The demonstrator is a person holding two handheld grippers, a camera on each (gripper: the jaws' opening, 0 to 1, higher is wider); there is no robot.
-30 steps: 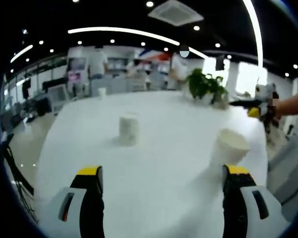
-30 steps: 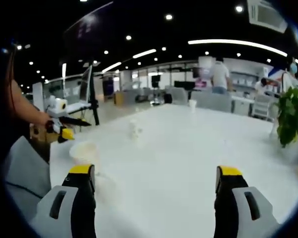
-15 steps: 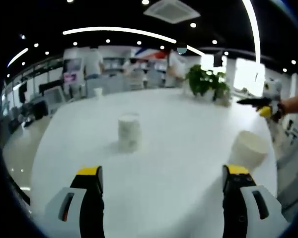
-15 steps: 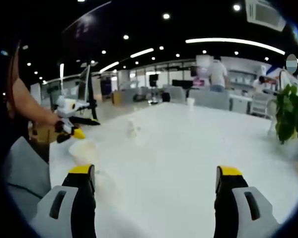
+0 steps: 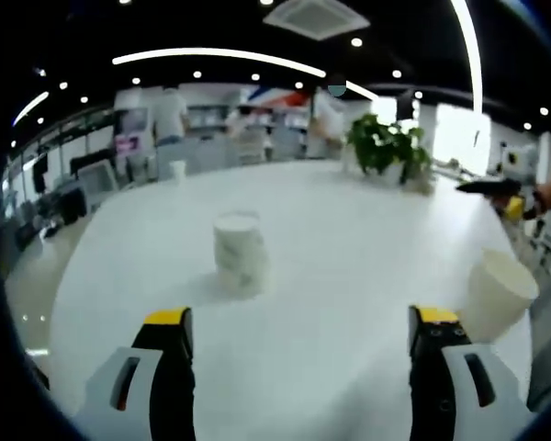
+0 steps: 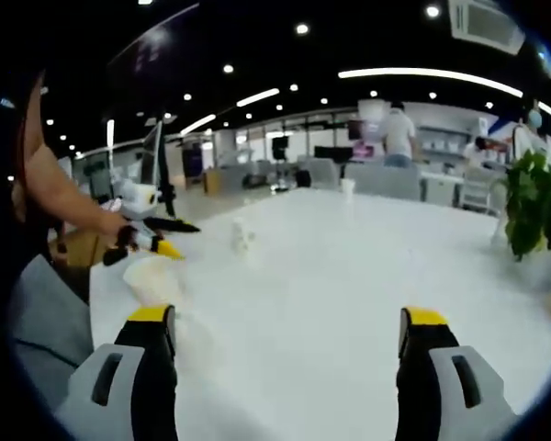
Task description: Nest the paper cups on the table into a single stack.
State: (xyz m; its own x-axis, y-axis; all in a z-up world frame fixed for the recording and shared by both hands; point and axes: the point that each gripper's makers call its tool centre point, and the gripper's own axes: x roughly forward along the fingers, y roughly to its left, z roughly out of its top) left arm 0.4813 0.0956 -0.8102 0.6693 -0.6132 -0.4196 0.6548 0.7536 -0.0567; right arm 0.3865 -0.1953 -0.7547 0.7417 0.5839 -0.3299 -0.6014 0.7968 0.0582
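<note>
— Looking along the left gripper [image 5: 294,344], what do you see?
— Its jaws stand wide apart, holding nothing. A paper cup [image 5: 240,253] stands upright mid-counter [image 5: 349,239]; a second cup [image 5: 496,294] tilts near the right edge.
— And the right gripper [image 6: 287,335]?
— Spread wide too, empty. The near cup [image 6: 151,280] sits at the counter's left edge, just beside the other gripper's yellow tips.

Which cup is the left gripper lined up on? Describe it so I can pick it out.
On the big white table, look to the middle, ahead of the open left gripper. The upright white paper cup stands alone there. The other near cup sits at the table's right edge; a third is far back.
</note>
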